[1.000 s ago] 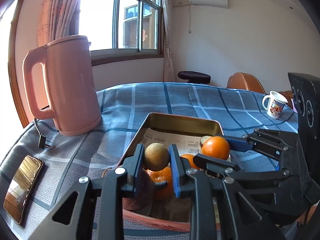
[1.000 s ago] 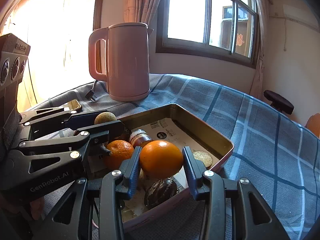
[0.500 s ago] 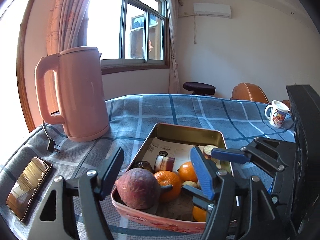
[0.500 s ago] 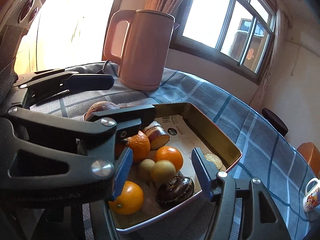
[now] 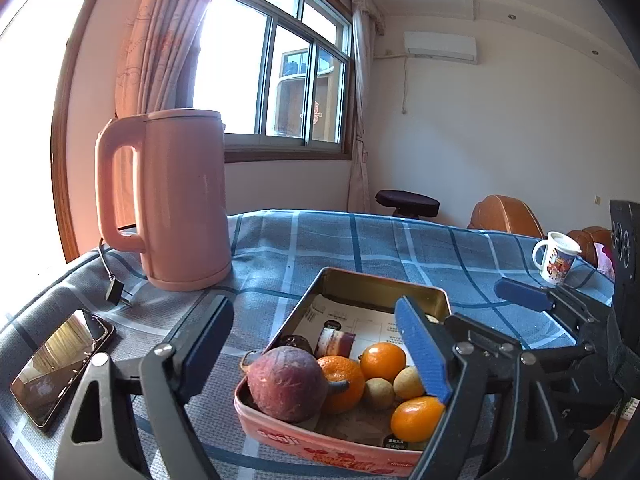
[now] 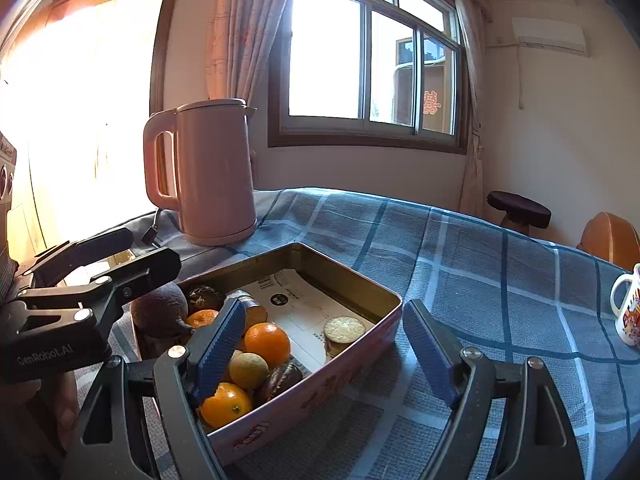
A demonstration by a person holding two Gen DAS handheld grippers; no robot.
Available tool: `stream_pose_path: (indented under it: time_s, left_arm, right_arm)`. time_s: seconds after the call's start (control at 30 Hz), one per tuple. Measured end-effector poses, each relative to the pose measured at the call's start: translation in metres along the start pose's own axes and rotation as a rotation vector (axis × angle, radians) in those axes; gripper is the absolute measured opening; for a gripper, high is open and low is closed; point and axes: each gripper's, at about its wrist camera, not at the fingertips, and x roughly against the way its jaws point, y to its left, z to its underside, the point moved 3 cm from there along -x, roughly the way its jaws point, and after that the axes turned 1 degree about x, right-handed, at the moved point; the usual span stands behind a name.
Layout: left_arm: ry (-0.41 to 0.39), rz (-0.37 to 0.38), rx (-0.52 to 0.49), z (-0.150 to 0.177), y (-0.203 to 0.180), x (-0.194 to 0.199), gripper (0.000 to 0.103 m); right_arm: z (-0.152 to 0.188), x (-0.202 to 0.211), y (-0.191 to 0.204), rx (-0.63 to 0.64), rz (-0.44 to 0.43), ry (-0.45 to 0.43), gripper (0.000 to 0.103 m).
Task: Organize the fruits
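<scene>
In the left wrist view, part of the tin (image 5: pixel 362 288) and an orange (image 5: pixel 416 418) are covered by the left tongs' (image 5: pixel 316 344) right finger. The print on the paper liner (image 5: pixel 360 326) is too small to be read. In the right wrist view, the mug (image 6: pixel 628 306) is cut off by the right edge.

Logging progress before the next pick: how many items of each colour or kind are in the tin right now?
Orange fruits: 3
Small tan round fruits: 2
Dark brown wrinkled fruits: 2
Whole purple root: 1
Cut purple-skinned piece: 1
Pale round slice: 1
Total in the tin: 10
</scene>
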Motion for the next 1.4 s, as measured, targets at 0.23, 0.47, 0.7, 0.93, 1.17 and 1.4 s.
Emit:
stream_pose_path:
  time_s: [0.23,0.47,0.7,0.93,1.17,1.4]
  left_arm:
    - [0.004,-0.017,-0.030,0.001,-0.006,-0.001,0.089]
    - [0.007,-0.026,-0.038,0.001,-0.007,-0.001,0.091]
    - [0.003,-0.033,-0.040,0.001,-0.008,-0.001,0.095]
    - [0.001,-0.039,-0.047,0.001,-0.009,0.000,0.095]
    - [0.000,-0.044,-0.047,0.001,-0.008,0.000,0.099]
    - [0.000,-0.046,-0.049,0.001,-0.008,0.000,0.101]
  right_arm:
    - [0.003,0.005,-0.025,-0.117,0.056,-0.020,0.086]
    - [0.003,0.009,-0.029,-0.137,0.069,-0.036,0.091]
    - [0.004,0.011,-0.030,-0.136,0.081,-0.044,0.092]
    - [0.004,0.012,-0.031,-0.139,0.087,-0.048,0.092]
    - [0.004,0.012,-0.030,-0.138,0.088,-0.047,0.092]
    - [0.004,0.012,-0.030,-0.137,0.089,-0.047,0.093]
